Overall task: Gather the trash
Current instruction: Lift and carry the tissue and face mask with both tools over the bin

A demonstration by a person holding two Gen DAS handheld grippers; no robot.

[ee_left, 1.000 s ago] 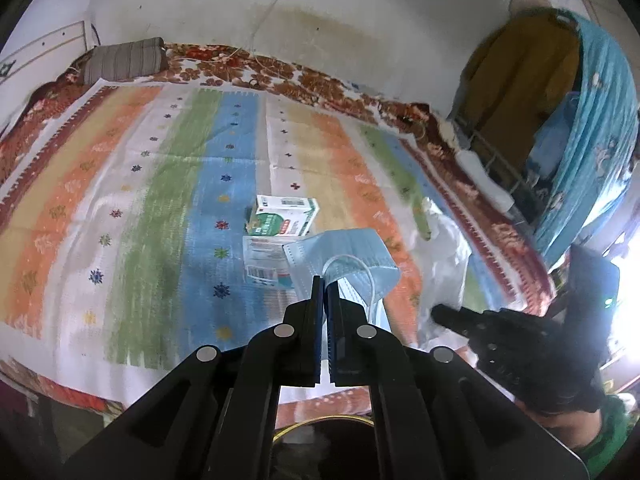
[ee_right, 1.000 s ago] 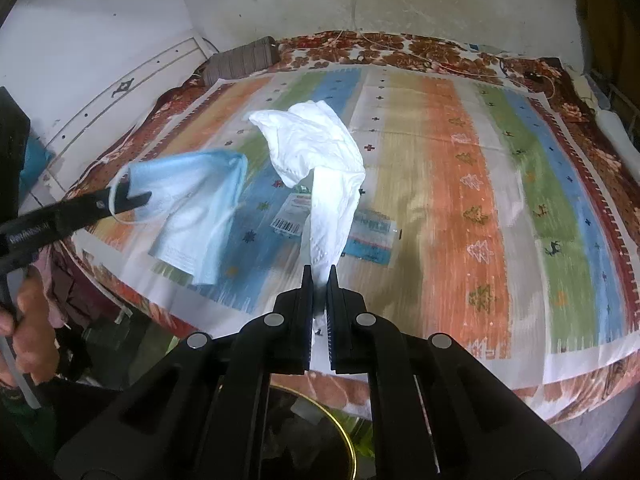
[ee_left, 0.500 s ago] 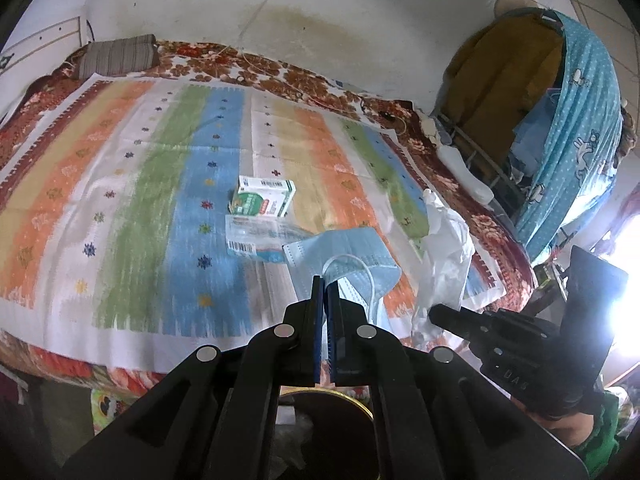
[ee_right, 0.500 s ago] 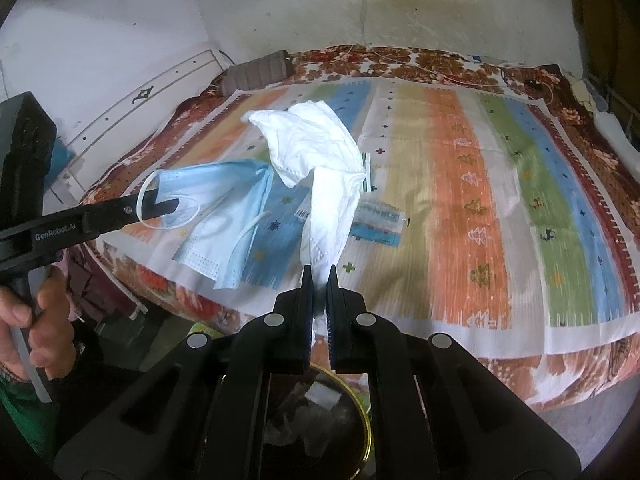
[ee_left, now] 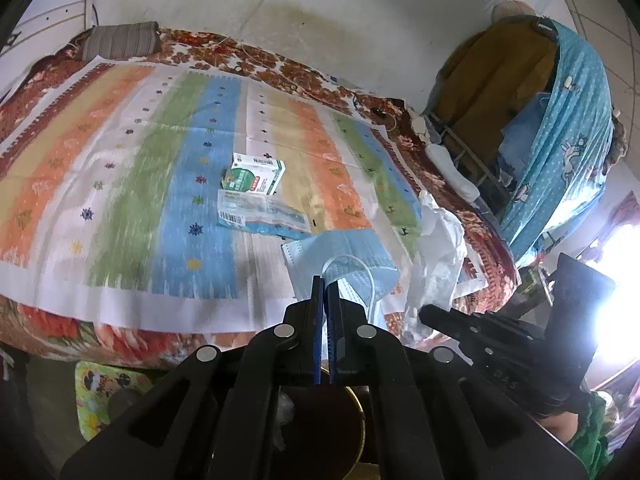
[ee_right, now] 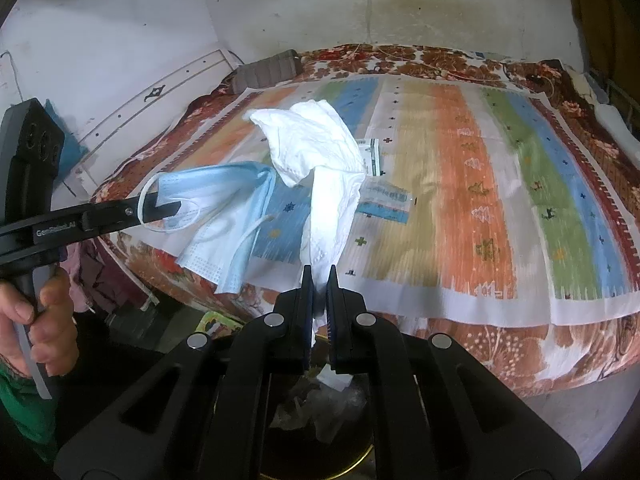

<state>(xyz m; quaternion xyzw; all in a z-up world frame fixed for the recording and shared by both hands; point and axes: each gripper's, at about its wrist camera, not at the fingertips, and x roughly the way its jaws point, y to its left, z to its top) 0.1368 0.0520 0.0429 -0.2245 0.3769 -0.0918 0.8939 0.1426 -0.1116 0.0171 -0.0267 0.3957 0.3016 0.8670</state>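
My left gripper (ee_left: 325, 280) is shut on a light blue face mask (ee_left: 344, 256), which hangs from it off the bed's near edge; the right wrist view shows that mask (ee_right: 224, 216) too, dangling from the left gripper (ee_right: 170, 210). My right gripper (ee_right: 319, 270) is shut on a crumpled white tissue (ee_right: 320, 164) that stands up above the fingers. Below both grippers sits a dark bin with a gold rim (ee_right: 360, 462), with clear wrappers inside. A green and white box (ee_left: 254, 174) and a flat plastic packet (ee_left: 256, 214) lie on the striped bedspread (ee_left: 120, 184).
A person's hand (ee_right: 44, 320) grips the left tool's handle. The bed's flowered edge (ee_right: 520, 356) runs in front of me. A pillow (ee_left: 120, 40) lies at the far corner, and clothes hang on a rack (ee_left: 552, 128) to the right. A colourful mat (ee_left: 100, 392) lies on the floor.
Both grippers have drawn back from the bed with the mask and the tissue still held. The bin under them has come further into view, and the box and packet look farther away.
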